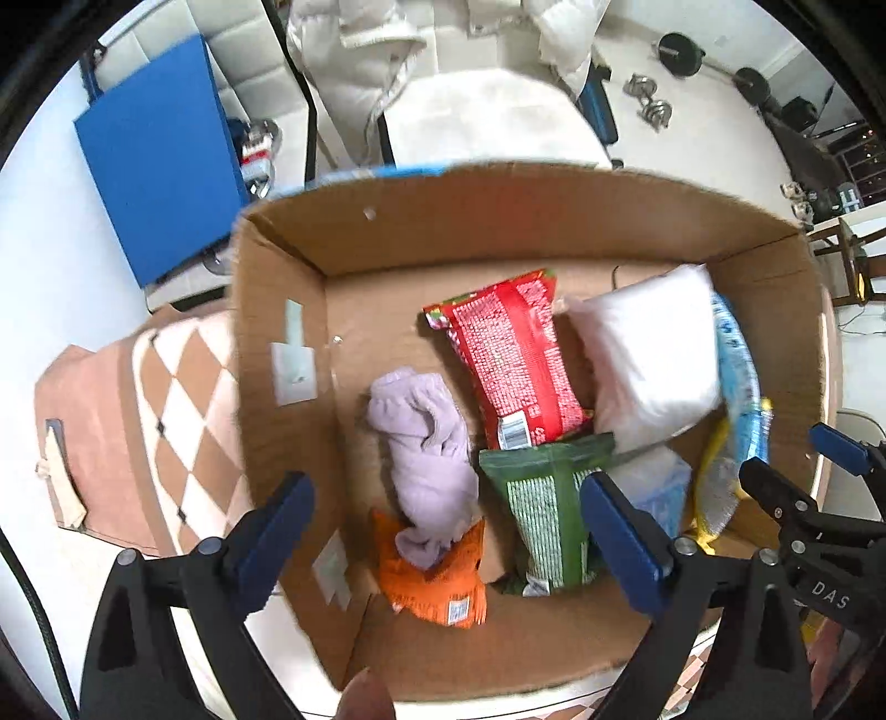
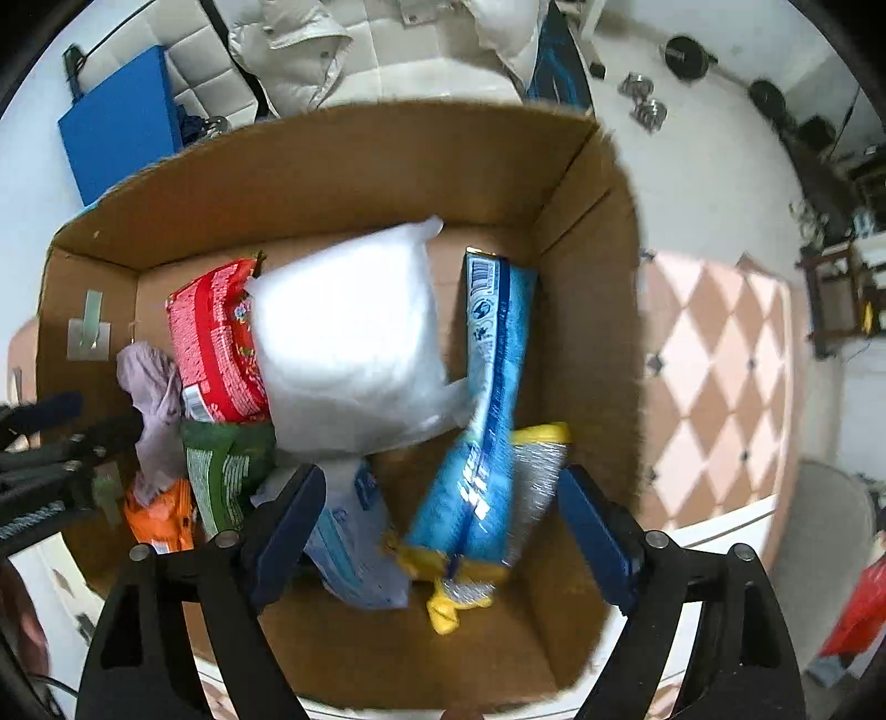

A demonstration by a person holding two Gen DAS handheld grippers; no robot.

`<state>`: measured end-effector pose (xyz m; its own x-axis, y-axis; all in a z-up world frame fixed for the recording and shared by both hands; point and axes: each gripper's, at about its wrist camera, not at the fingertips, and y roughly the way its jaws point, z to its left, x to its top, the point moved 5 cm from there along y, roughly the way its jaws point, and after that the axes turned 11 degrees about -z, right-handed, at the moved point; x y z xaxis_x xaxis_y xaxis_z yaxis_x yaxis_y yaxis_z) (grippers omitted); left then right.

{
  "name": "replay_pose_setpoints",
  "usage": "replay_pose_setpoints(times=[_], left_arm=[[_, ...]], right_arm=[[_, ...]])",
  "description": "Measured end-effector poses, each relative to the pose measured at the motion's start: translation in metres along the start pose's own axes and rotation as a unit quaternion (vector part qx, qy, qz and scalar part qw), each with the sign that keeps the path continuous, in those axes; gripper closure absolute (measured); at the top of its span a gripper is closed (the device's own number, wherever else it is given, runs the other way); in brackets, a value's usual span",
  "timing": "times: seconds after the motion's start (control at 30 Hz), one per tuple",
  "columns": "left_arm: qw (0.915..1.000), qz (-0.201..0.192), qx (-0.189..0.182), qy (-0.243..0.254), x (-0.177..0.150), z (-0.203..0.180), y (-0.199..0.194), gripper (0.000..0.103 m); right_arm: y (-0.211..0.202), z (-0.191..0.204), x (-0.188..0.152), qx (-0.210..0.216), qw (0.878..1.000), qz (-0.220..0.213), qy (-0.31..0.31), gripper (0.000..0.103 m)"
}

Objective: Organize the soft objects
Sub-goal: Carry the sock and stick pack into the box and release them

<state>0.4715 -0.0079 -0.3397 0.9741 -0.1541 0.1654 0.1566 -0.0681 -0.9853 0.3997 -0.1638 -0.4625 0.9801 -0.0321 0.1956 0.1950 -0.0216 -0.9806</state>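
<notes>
A cardboard box [image 1: 288,260] [image 2: 343,166] holds soft items. In the left wrist view a lilac cloth [image 1: 426,454] lies on an orange packet [image 1: 437,581], beside a red packet [image 1: 509,360], a green packet [image 1: 548,515] and a white pillow-like bag [image 1: 653,360]. In the right wrist view the white bag [image 2: 349,338] sits beside a blue packet [image 2: 487,415], a yellow-edged silver packet [image 2: 531,482] and a pale blue tissue pack [image 2: 354,543]. My left gripper [image 1: 448,537] is open above the box. My right gripper [image 2: 443,526] is open above the blue packet; it also shows in the left wrist view [image 1: 797,471].
The box stands on a pink and white checked cloth [image 1: 183,432] [image 2: 714,376]. A blue board [image 1: 155,160] leans at the left. A white chair [image 1: 487,122] with a white puffer jacket [image 1: 360,50] stands behind. Dumbbells [image 1: 648,99] lie on the floor.
</notes>
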Motion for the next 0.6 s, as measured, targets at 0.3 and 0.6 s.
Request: replay_pose_setpoints(times=[0.3, 0.6], left_arm=[[0.9985, -0.049, -0.014, -0.019, -0.021, -0.002, -0.043, 0.001], [0.9941, -0.08, -0.032, -0.065, -0.071, -0.013, -0.072, 0.001]], right_arm=[[-0.057, -0.028, -0.026, 0.005, 0.999, -0.047, 0.003, 0.0], [-0.096, -0.022, -0.07, 0.008, 0.996, -0.083, 0.007, 0.0]])
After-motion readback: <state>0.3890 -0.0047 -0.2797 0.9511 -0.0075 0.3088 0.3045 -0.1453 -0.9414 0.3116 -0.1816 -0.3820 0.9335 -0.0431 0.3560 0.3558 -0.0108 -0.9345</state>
